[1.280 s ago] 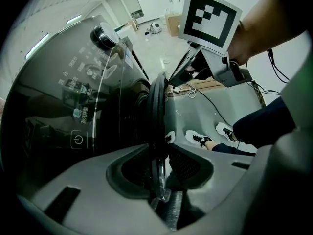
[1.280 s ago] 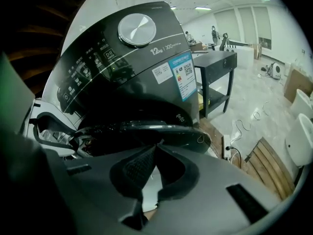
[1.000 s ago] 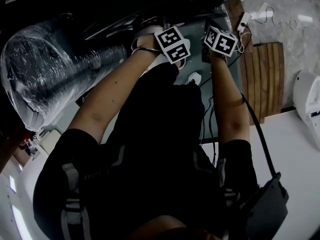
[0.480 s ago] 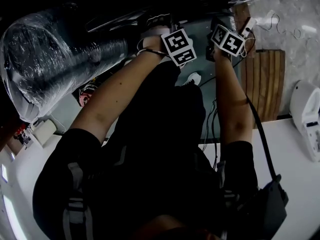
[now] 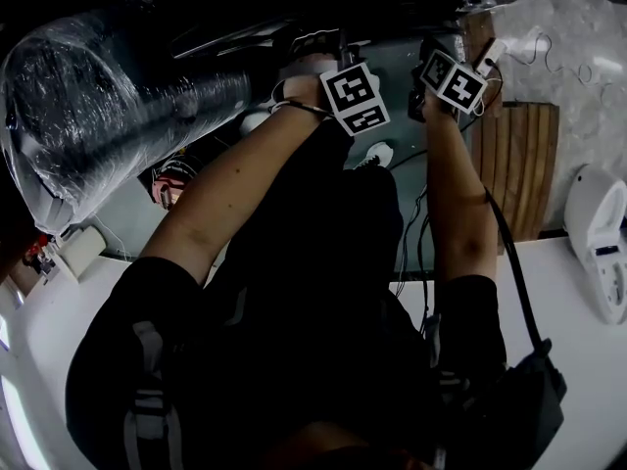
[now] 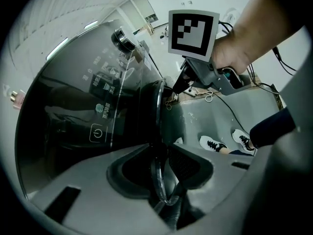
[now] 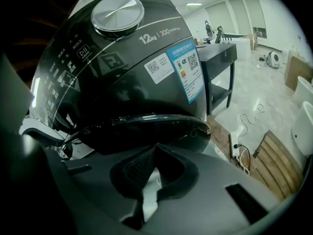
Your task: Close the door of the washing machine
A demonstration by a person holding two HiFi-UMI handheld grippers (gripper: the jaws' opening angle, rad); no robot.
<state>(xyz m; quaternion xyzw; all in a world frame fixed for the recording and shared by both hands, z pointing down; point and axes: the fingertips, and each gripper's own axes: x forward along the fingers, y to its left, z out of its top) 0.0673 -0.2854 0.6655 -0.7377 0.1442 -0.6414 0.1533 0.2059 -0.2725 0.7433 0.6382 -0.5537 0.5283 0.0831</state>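
The dark washing machine [image 7: 122, 72] has a silver knob [image 7: 117, 9] on its sloping panel. Its round door [image 7: 146, 131] stands ajar. In the left gripper view the door's glass rim [image 6: 157, 116] runs straight between the jaws of my left gripper [image 6: 159, 153], which is shut on it. My right gripper [image 7: 155, 148] is shut and empty, its tips just short of the door's outer edge. The right gripper [image 6: 175, 88] also shows in the left gripper view, at the far side of the rim. In the head view both marker cubes [image 5: 355, 96] sit at the top, the fingertips lost in the dark.
A large plastic-wrapped bundle [image 5: 88, 116] lies at the left. A wooden slatted board [image 5: 514, 164], a power strip with cables [image 5: 490, 52] and a white appliance [image 5: 598, 253] are on the floor at the right. A black table [image 7: 220, 58] stands beyond the machine. My shoes [image 6: 212, 144] are below.
Both marker cubes have drifted slightly right in the head view and the left one has tilted a little. The grips look the same.
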